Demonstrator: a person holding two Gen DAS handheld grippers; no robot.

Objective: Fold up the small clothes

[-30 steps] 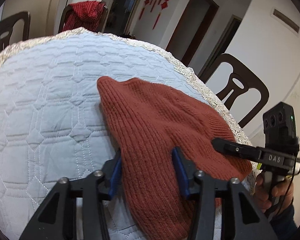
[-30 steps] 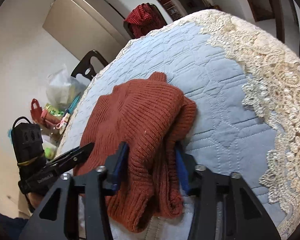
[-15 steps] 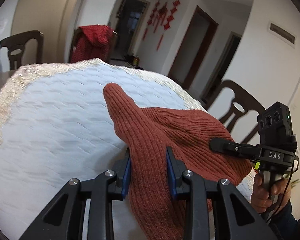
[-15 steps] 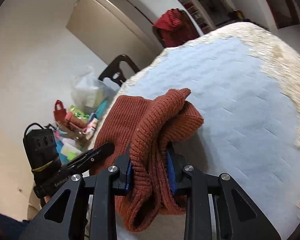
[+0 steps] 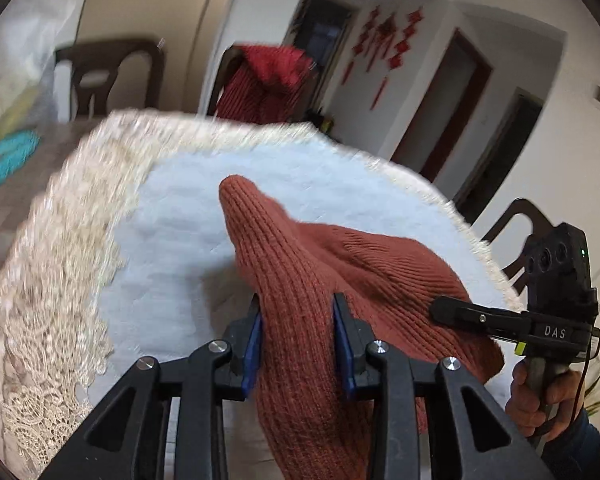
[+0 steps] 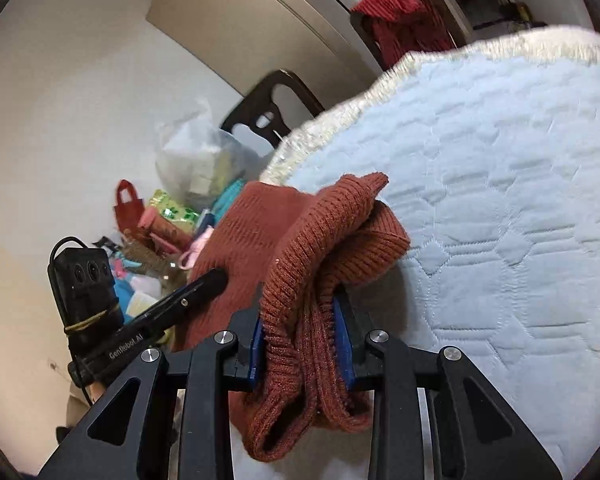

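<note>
A rust-red knitted garment (image 5: 340,280) is held up over the round table with the light blue quilted cover (image 5: 180,232). My left gripper (image 5: 298,340) is shut on one bunched edge of it. My right gripper (image 6: 302,340) is shut on the other folded edge (image 6: 324,248), with ribbed layers hanging below the blue pads (image 6: 342,332). Each gripper shows in the other's view: the right one in the left wrist view (image 5: 448,310), the left one in the right wrist view (image 6: 216,278). The garment hangs between them, lifted off the cover.
The cover has a cream lace border (image 5: 52,260). Dark wooden chairs stand around the table (image 5: 104,76), one draped with a red cloth (image 5: 268,84). Bags and colourful clutter lie on the floor at the left (image 6: 168,216). The table edge is close to the garment.
Both grippers closed on the garment and lifted it off the table. The views tilted up and swung left, so the table's far edge and the room now show more.
</note>
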